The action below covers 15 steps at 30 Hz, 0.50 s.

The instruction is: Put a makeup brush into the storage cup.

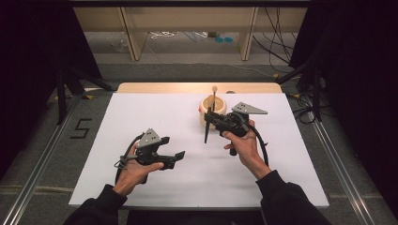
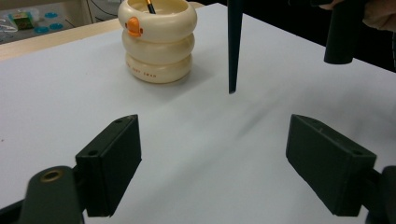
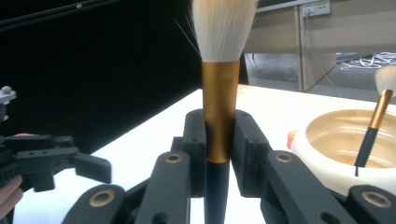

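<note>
My right gripper [image 1: 212, 119] [image 3: 218, 135] is shut on a makeup brush [image 3: 219, 93] with white bristles, a gold ferrule and a dark handle. It holds the brush upright, and the pointed handle end [image 1: 206, 134] [image 2: 233, 46] hangs just above the white table. A cream ring-shaped holder [image 1: 206, 108] [image 2: 158, 39] [image 3: 336, 140] with an orange beak stands right behind it, with a second brush [image 3: 373, 128] [image 2: 150, 5] inside. My left gripper [image 1: 177, 157] [image 2: 212, 140] is open and has nothing between its pads [image 2: 116, 154]. It sits low over the table at the front left and points toward the holder.
The white tabletop [image 1: 155, 117] lies on a wooden table whose far edge [image 1: 164, 87] shows behind it. Black curtains stand on both sides. Wooden furniture legs and cables lie on the floor beyond.
</note>
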{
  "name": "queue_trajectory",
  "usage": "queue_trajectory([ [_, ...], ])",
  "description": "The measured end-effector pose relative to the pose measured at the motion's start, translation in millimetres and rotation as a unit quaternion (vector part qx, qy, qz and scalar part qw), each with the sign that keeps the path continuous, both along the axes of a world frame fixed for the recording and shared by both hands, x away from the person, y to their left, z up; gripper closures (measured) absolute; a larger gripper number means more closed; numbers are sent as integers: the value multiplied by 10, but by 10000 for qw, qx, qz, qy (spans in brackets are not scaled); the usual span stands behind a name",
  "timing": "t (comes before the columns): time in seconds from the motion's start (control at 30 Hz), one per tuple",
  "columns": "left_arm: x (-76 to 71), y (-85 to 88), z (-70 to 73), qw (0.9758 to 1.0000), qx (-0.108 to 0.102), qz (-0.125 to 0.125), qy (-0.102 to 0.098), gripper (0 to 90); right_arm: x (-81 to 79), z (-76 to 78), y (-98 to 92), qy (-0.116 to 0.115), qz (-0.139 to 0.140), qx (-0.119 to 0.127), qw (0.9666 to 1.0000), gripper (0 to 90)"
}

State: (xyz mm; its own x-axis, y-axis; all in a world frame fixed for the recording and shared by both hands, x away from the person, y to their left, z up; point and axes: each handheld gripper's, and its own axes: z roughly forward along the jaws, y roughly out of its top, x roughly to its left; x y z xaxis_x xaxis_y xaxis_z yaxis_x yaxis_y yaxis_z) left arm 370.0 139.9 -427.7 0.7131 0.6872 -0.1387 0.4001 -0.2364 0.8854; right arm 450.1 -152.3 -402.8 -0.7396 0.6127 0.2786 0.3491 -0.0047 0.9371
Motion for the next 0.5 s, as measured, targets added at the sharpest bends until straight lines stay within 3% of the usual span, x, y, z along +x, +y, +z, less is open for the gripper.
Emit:
queue_trajectory([
  [0.2,-65,76,-62,9999,86,86,17,163,55,-6,-26,-68,-68,-27,9999,773],
  [0.23,-75,86,-67,9999,109,96,19,163,56,10,-39,18,-45,-116,9999,773],
  [0.27,-84,93,-72,9999,105,93,32,163,81,10,-36,-96,-97,-92,9999,774],
  [0.5,-152,117,-107,9999,119,93,15,164,159,104,-62,-159,-126,-165,9997,773],
])
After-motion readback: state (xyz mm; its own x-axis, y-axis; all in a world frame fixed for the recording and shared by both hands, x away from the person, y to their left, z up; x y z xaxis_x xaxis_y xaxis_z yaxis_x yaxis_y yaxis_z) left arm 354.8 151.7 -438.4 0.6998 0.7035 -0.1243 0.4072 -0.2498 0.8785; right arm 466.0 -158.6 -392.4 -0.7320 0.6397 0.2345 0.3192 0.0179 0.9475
